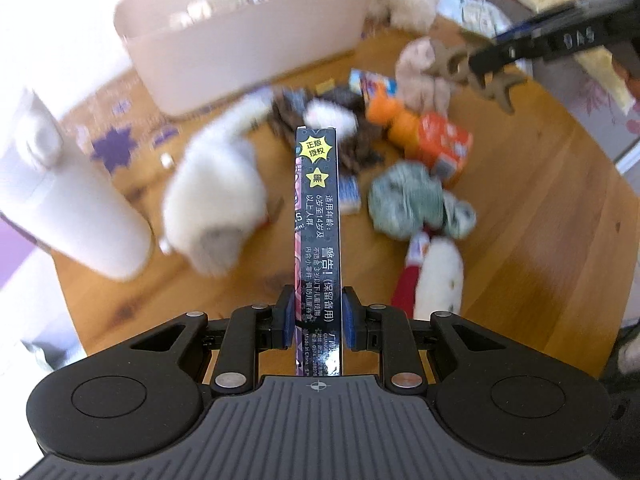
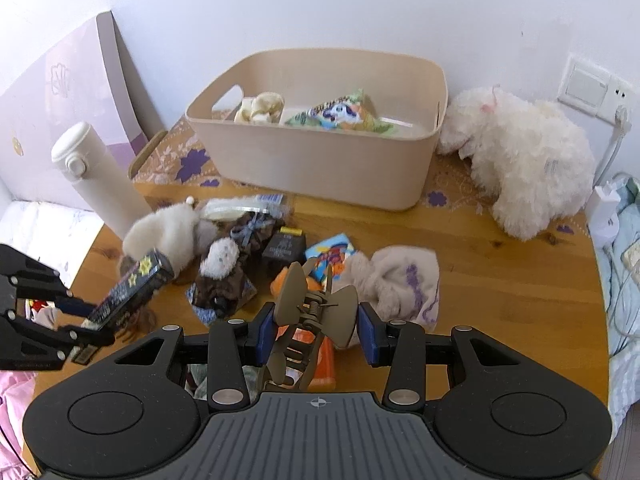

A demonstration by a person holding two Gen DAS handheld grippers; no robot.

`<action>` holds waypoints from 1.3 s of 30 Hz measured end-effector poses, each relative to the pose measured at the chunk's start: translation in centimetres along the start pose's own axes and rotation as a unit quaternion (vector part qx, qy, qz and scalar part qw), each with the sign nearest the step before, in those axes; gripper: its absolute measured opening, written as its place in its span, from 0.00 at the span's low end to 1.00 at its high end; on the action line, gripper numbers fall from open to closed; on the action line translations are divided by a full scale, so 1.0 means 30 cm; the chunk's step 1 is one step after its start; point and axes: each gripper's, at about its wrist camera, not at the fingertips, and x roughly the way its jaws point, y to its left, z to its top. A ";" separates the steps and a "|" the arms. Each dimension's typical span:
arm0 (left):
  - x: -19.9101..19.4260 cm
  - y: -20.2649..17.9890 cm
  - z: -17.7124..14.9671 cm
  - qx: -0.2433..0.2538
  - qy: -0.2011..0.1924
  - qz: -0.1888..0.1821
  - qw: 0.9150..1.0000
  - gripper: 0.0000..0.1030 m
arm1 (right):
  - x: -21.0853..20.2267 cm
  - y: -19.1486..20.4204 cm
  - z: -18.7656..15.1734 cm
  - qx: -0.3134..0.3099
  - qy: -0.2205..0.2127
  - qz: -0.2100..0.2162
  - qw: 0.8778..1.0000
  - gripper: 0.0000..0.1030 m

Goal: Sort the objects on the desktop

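Toys and small boxes lie in a heap on the round wooden worktop (image 2: 500,264), and two of them are up in the air in the tongs.

Far left, a white bottle (image 2: 94,174) stands upright near the worktop's edge. Just beside it lies a white plush (image 2: 168,236) on its side. The left tongs (image 1: 317,316) pinch a dark box (image 1: 319,236) with yellow stars and print on it. The blue pads press both flat sides of the box, and it sticks straight out above the heap. From the right wrist view the same box (image 2: 130,290) shows at the left, tilted, held over the worktop's edge.

In the middle of the heap lie a brown frilly bundle (image 2: 224,276) with a white pom on it, a small black box (image 2: 284,246), and a bright picture card (image 2: 332,254). Behind them sits a beige bin (image 2: 320,168) with a cream cloth and a colourful packet inside.

The right tongs (image 2: 316,324) hold a brown hair claw clip (image 2: 316,300). The clip sits between the blue pads, and the left pad touches it; the right pad may be just off it, hard to tell. Under the clip is an orange box (image 1: 444,142), and a pale cloth (image 2: 404,280) with purple marks lies just right of it.

Far right, a big fluffy white plush (image 2: 524,164) rests by the wall.
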 end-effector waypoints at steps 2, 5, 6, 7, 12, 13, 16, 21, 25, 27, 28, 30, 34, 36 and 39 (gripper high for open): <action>-0.021 0.014 0.044 -0.002 -0.016 0.006 1.000 0.23 | -0.009 -0.004 0.022 -0.004 -0.007 -0.002 1.000 0.39; -0.061 0.032 0.109 -0.006 -0.042 0.017 0.999 0.23 | -0.029 -0.015 0.062 -0.005 -0.022 -0.002 1.000 0.39; -0.074 0.039 0.130 -0.010 -0.051 0.021 0.998 0.23 | -0.035 -0.019 0.074 -0.005 -0.027 -0.002 1.000 0.39; -0.086 0.048 0.151 -0.014 -0.060 0.025 0.998 0.23 | -0.042 -0.022 0.089 -0.006 -0.033 -0.002 0.999 0.39; -0.142 0.083 0.258 -0.015 -0.094 0.042 0.995 0.23 | -0.065 -0.044 0.165 -0.008 -0.057 -0.007 0.998 0.39; -0.153 0.092 0.279 -0.015 -0.100 0.043 0.994 0.23 | -0.069 -0.048 0.179 -0.008 -0.061 -0.007 0.998 0.39; -0.172 0.108 0.344 -0.014 -0.117 0.052 0.992 0.23 | -0.075 -0.061 0.220 -0.010 -0.073 -0.010 0.997 0.39; -0.182 0.133 0.448 -0.006 -0.138 0.070 0.988 0.23 | -0.073 -0.086 0.295 -0.010 -0.090 -0.014 0.996 0.39; -0.164 0.165 0.542 -0.009 -0.146 0.095 0.985 0.23 | -0.059 -0.108 0.354 -0.006 -0.103 -0.017 0.995 0.39; -0.149 0.176 0.586 -0.012 -0.146 0.111 0.983 0.23 | -0.046 -0.122 0.387 0.001 -0.108 -0.018 0.994 0.39; -0.140 0.182 0.608 -0.016 -0.147 0.120 0.982 0.23 | -0.037 -0.128 0.408 0.003 -0.111 -0.019 0.994 0.39; -0.115 0.197 0.652 -0.023 -0.144 0.135 0.980 0.23 | -0.018 -0.134 0.442 0.001 -0.119 -0.024 0.993 0.39; -0.061 0.236 0.720 -0.056 -0.140 0.162 0.975 0.23 | 0.044 -0.142 0.504 -0.005 -0.117 -0.036 0.992 0.39; -0.024 0.254 0.748 -0.075 -0.129 0.174 0.973 0.23 | 0.083 -0.138 0.529 -0.014 -0.111 -0.045 0.993 0.39; 0.033 0.275 0.781 -0.103 -0.106 0.190 0.971 0.23 | 0.145 -0.129 0.551 -0.028 -0.102 -0.056 0.993 0.39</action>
